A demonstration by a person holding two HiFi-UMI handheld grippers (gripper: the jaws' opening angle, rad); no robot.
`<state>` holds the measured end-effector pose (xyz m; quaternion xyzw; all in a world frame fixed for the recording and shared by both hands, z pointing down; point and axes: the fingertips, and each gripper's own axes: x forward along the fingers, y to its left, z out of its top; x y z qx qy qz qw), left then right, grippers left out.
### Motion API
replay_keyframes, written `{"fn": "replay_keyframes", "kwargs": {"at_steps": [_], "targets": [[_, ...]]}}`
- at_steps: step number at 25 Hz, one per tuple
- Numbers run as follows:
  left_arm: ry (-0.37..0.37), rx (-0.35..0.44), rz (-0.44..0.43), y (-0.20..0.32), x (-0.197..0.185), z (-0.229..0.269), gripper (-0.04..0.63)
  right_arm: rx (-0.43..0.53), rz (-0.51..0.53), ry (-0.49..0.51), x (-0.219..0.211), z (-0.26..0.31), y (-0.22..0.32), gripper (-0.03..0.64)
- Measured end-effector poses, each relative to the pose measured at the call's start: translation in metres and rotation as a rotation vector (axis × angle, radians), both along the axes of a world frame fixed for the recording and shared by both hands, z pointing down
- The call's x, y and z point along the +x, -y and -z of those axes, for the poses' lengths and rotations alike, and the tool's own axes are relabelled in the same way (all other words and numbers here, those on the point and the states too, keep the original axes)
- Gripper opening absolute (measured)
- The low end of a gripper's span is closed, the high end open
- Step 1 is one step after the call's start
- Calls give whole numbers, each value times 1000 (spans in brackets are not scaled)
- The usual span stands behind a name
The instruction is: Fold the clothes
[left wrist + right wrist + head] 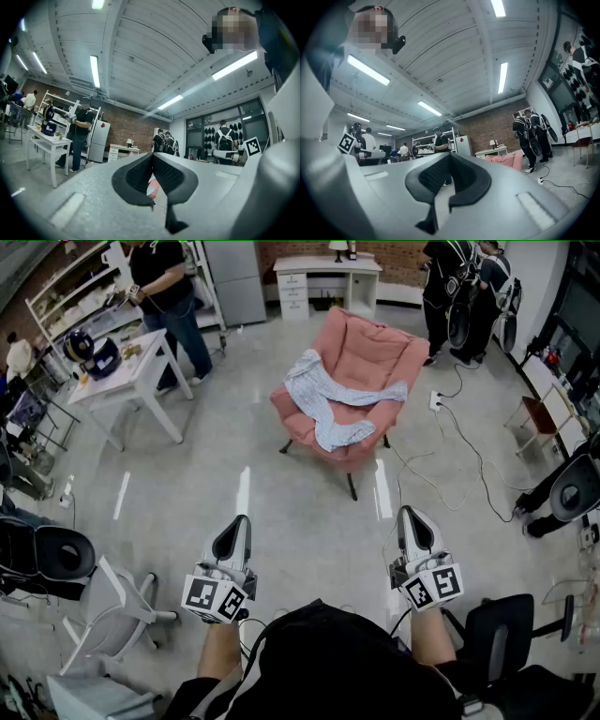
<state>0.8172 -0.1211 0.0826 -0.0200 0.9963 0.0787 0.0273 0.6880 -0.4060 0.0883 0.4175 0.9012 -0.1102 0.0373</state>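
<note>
A light grey garment lies crumpled across the seat of a pink armchair in the middle of the room, in the head view. My left gripper and right gripper are held side by side over the floor, well short of the chair, both shut with nothing in them. In the left gripper view the left gripper points level, with a sliver of the armchair showing below the tips. The right gripper also points level, and the armchair shows far off to its right.
A white table with a person beside it stands at the left. A white desk sits against the back wall. Cables and a power strip trail right of the armchair. Office chairs flank me.
</note>
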Motion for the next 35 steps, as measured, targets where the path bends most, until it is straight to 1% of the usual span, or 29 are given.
{"fn": "replay_keyframes", "kwargs": {"at_steps": [8,11,14,16,17,18,19,20,21,23,25,28,35], "targets": [[-5,5,-18,8,-18,-1,2,4,-3,-13,-14,-3,8,3],[-3,2,-20,17,-24,-1,2,15,18,-13,-18,-3,10,3],[-8,-10,-23,32,-32,-1,2,1,60,-36,-22,-5,14,5],[-14,-22,-26,44,-40,0,3,-3,83,-36,-23,-5,20,14],[-17,-27,-27,51,-45,0,5,3,90,-27,-23,-4,25,74],[-19,-30,-25,58,-50,-1,71,10,94,-15,-23,-3,30,160],[-21,-30,-18,65,-55,-3,214,18,92,-3,-24,-2,36,249],[-22,-29,-5,71,-59,-5,322,25,88,8,-25,-2,43,301],[-22,-27,14,76,-62,-6,383,31,83,15,-26,-2,50,322],[-26,-22,48,86,-67,-7,438,43,74,21,-29,-4,63,394],[-28,-18,64,96,-70,-11,469,50,71,19,-33,-7,74,422],[-39,-16,69,109,-73,-16,472,42,75,4,-44,-9,88,442],[-63,-41,91,109,-78,-15,474,20,92,-38,-62,-16,86,443]]}}
